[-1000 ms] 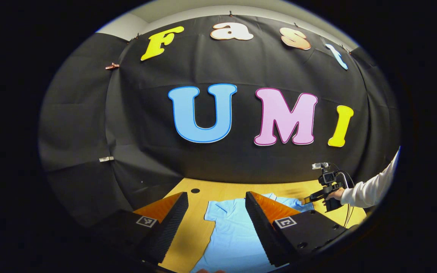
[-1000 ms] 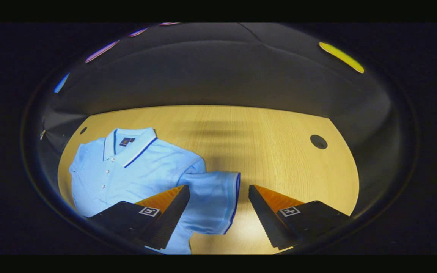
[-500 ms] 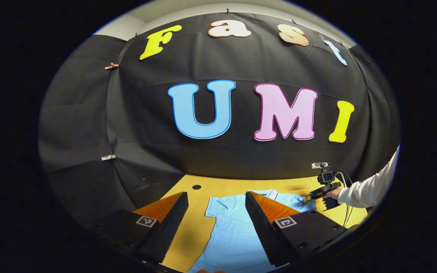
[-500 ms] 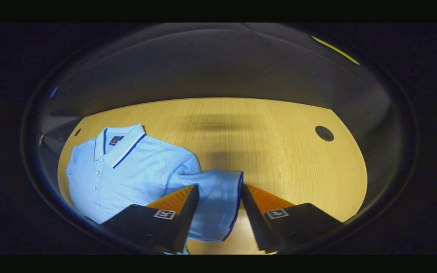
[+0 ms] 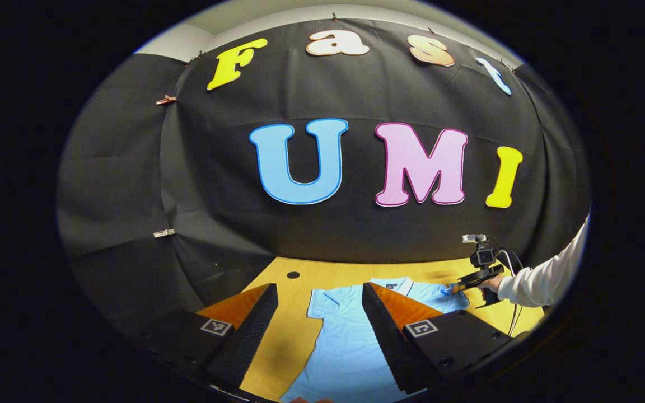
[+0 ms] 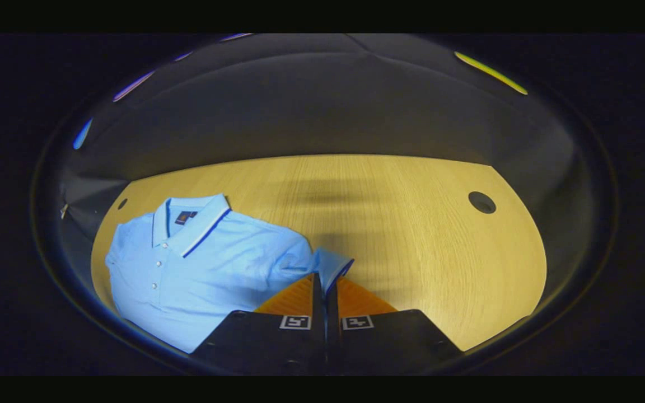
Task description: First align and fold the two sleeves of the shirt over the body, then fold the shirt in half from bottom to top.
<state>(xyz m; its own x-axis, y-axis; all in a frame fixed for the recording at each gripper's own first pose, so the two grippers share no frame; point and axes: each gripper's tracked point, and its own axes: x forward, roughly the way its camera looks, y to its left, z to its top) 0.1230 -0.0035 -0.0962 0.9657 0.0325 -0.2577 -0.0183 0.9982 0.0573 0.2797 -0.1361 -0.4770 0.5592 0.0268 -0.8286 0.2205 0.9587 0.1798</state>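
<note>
On the wooden desk (image 6: 412,224), light blue polo shirt (image 6: 205,263) lying face up. Right gripper (image 6: 325,285) fingers pressed together, pinching the sleeve cuff (image 6: 331,266); left gripper (image 5: 319,324) fingers spread above the shirt. First sleeve fold apparently under way. Next, probably: carry cuff across the chest.

A light wooden table (image 6: 412,224) with a round dark hole (image 6: 481,202) near its far right corner and another (image 6: 122,204) near its far left corner carries a light blue polo shirt (image 6: 210,263), spread toward the left edge.
</note>
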